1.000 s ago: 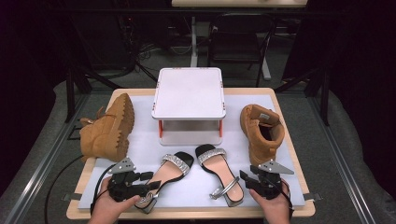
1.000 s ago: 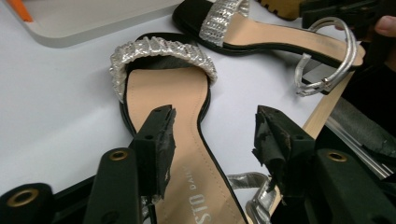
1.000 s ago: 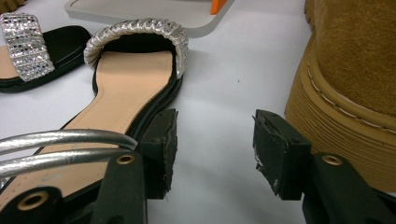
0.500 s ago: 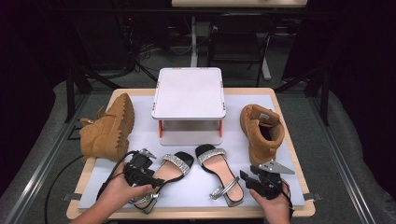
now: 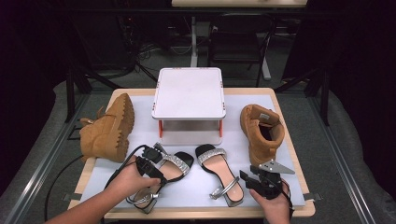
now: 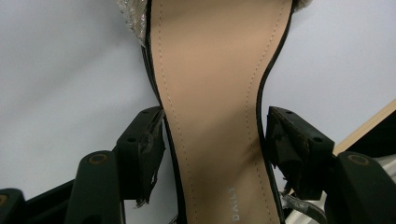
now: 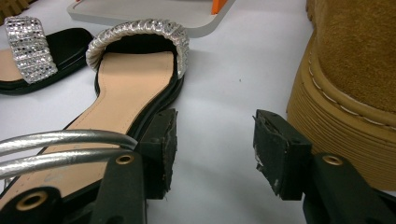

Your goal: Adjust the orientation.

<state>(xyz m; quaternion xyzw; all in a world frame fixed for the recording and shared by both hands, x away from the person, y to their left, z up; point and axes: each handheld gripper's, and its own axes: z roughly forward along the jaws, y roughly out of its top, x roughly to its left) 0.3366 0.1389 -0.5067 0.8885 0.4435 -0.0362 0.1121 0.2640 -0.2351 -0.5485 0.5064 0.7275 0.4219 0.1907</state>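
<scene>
A pair of black sandals with glittery silver straps lies on the white mat. My left gripper [image 5: 159, 165] is over the left sandal [image 5: 176, 162], pointing along it toward the toe strap. In the left gripper view its jaws stand on either side of the narrow waist of the left sandal's tan insole [image 6: 210, 93]. They have just been opening, and a small gap shows at the right pad. My right gripper [image 5: 250, 175] is open beside the right sandal [image 5: 218, 170]. Its jaws [image 7: 215, 135] hold nothing, with bare mat between the right sandal [image 7: 126, 79] and a boot.
A tan boot [image 5: 109, 128] lies on its side at the left. Its mate [image 5: 261, 130], the boot [image 7: 350, 70] close to my right jaw, stands upright. A white raised stand [image 5: 189, 93] on orange legs sits at the back middle. The table's wooden front edge [image 5: 196, 212] is near both hands.
My left gripper has moved right and farther in, from the front left onto the left sandal, and its jaws have spread wider. The right gripper has stayed put.
</scene>
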